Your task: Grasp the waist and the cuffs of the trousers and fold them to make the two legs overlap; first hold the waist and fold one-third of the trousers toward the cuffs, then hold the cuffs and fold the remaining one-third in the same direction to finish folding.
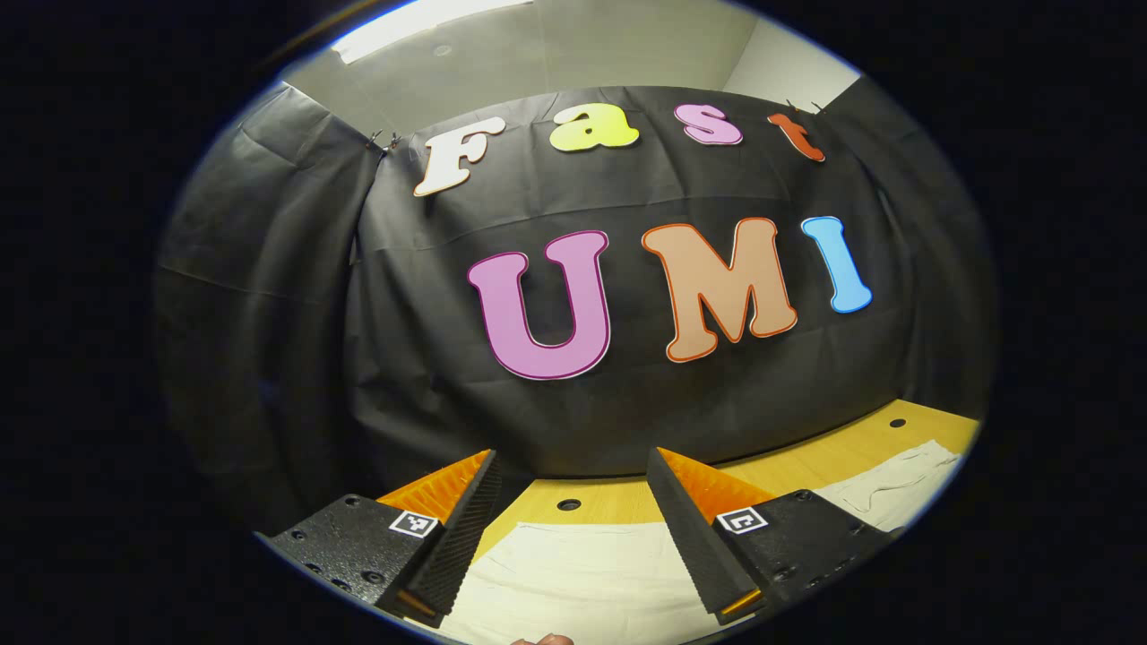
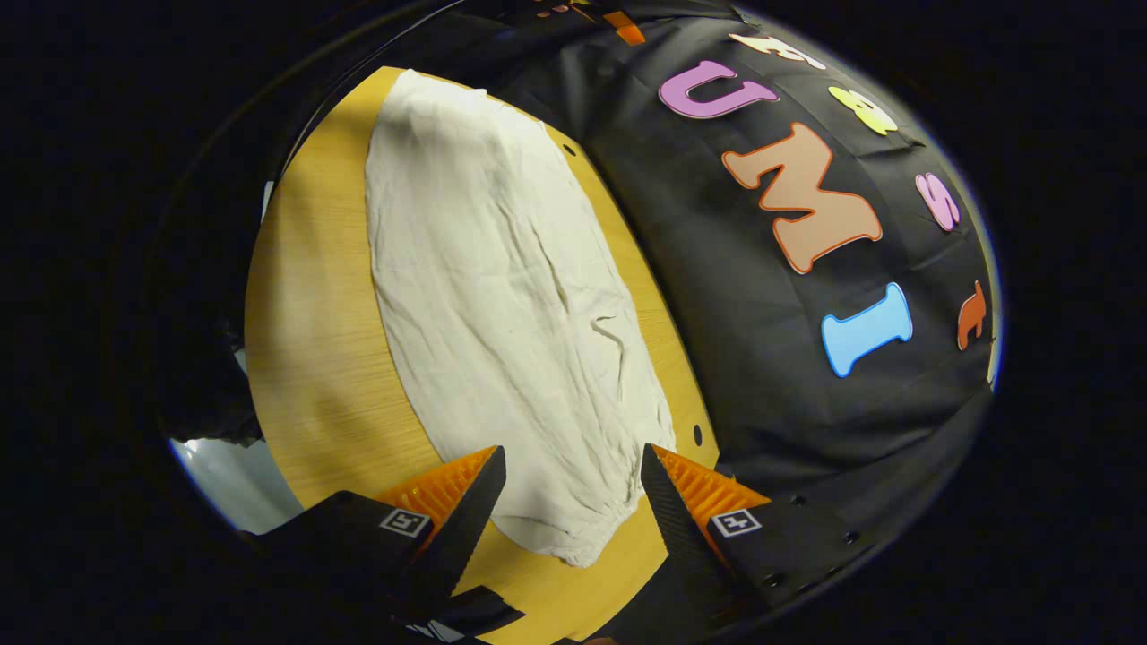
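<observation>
while the right gripper view looks down the whole length of the trousers (image 2: 502, 296), the left gripper view catches two pale patches of them (image 1: 582, 573), one between the fingers and one at the far right edge. the trousers lie flat and lengthwise on the wooden surface (image 2: 314, 358), cream and creased, with one gathered end nearest the right claw (image 2: 573, 502) and the other end far off near the top of that view. the right claw is released, its fingers spread wide on either side of the gathered end, and whether it touches the cloth cannot be told. the left claw (image 1: 573, 528) is also released, fingers well apart, pointing level at the booth wall with cloth showing low between them; it grips nothing.

the far end of the trousers in the right gripper view is curved by the lens and hard to read as waist or cuff. in the left gripper view the cloth is cut off at the bottom rim, and a small sliver of something sits at the very bottom edge, too little to name.

the surface is light wood with small round holes (image 1: 569, 504) along its far edge. black cloth (image 1: 296, 296) drapes the wall behind it, clipped at the top, and above it a pale ceiling with a bright light strip (image 1: 430, 22) shows in the left gripper view.
</observation>
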